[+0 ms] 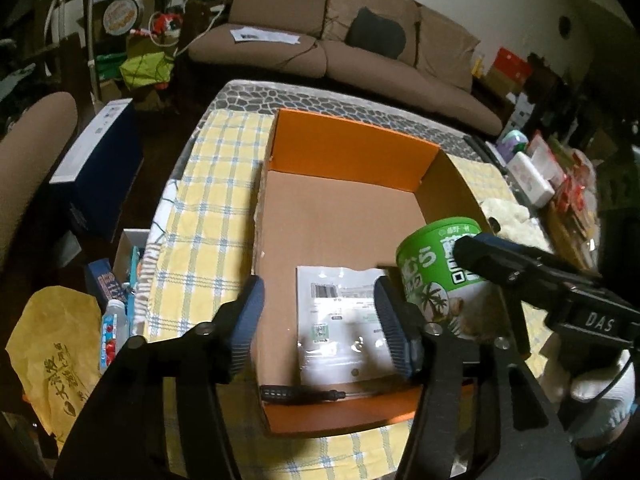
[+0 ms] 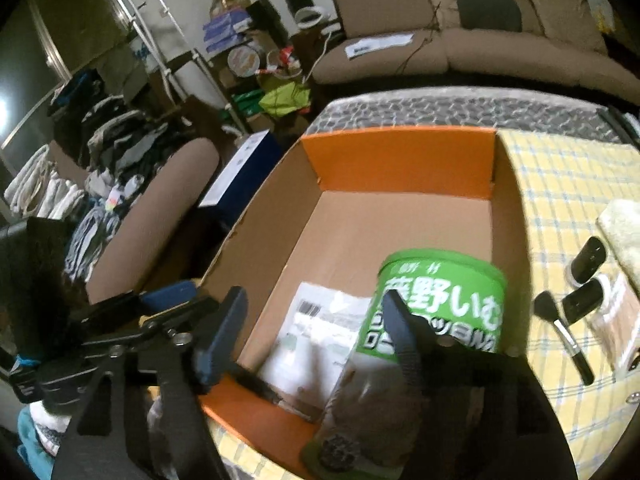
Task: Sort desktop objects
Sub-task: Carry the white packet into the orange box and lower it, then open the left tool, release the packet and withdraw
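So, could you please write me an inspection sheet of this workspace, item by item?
Surface: table with a pebble-pattern top, covered by a yellow checked cloth.
Job's things: open cardboard box holding a white pouch and a black pen-like tool; green can tilted at the box's right wall.
Clutter: makeup brush and two dark bottles on the cloth.
Grippers: left gripper open above the pouch; right gripper open, one finger against the can.
Cables: thin dark cord across the sofa.
Surroundings: brown sofa, piled clothes, boxes on the floor.
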Action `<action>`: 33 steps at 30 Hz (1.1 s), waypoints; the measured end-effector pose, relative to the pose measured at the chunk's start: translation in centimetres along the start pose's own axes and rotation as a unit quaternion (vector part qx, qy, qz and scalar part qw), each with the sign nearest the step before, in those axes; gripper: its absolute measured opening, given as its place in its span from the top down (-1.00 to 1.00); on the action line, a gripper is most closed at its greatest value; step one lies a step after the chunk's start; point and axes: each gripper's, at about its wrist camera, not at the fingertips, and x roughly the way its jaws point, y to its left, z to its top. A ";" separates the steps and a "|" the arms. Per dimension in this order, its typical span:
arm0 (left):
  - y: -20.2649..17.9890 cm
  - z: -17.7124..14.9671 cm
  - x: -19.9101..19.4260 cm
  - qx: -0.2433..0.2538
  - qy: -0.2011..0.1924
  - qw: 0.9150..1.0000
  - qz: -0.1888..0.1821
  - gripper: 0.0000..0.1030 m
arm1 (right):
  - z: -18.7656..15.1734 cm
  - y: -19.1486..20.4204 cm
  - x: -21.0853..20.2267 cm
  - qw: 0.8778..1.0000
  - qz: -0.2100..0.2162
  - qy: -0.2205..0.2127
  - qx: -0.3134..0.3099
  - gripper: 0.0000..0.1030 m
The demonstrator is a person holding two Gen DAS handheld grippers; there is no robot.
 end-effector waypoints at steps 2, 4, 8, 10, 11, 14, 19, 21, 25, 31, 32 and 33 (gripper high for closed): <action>0.0 0.1 -0.2 0.003 -0.009 1.000 0.011 -0.27 | 0.1 0.1 -0.4 1.000 -0.010 -0.015 -0.008 -0.56; 0.0 0.1 -0.4 0.007 -0.016 1.000 0.017 -0.31 | 0.1 0.1 -0.7 0.999 -0.026 -0.024 -0.015 -0.67; 0.2 0.3 -0.4 0.002 -0.025 1.000 0.009 -0.53 | 0.1 -0.4 -0.9 0.998 -0.040 -0.035 -0.022 -0.82; 0.3 0.3 -0.3 0.000 -0.024 1.000 0.009 -0.59 | 0.0 -0.8 -1.0 0.997 -0.053 -0.040 -0.026 -0.99; 0.4 0.3 -0.2 -0.002 -0.023 1.000 0.010 -0.79 | 0.0 -0.7 -1.0 0.997 -0.059 -0.043 -0.032 -0.99; 0.9 0.4 0.1 -0.025 -0.020 0.999 -0.009 -1.00 | -0.2 -0.7 -1.0 0.994 -0.084 -0.053 -0.055 -0.99; 1.0 0.4 0.2 -0.035 -0.022 0.999 -0.008 -1.00 | -0.7 -0.9 -0.8 0.994 -0.081 -0.042 -0.058 -0.99; 0.7 0.3 0.2 -0.033 -0.022 0.999 -0.009 -1.00 | -0.8 -1.0 -0.8 0.994 -0.083 -0.041 -0.060 -0.99; 0.2 0.2 0.2 -0.025 -0.022 0.999 -0.003 -1.00 | -0.8 -1.6 -1.2 0.994 -0.091 -0.042 -0.054 -0.99; -0.3 0.0 0.4 -0.017 -0.022 1.000 0.004 -1.00 | -1.0 -2.4 -1.8 0.993 -0.100 -0.042 -0.045 -0.99; -0.4 0.0 0.4 -0.014 -0.023 1.000 0.008 -1.00 | -1.0 -2.4 -1.8 0.993 -0.102 -0.042 -0.044 -0.99; -0.6 0.0 0.5 -0.010 -0.024 1.000 0.012 -1.00 | -1.0 -2.6 -1.9 0.993 -0.103 -0.042 -0.043 -0.99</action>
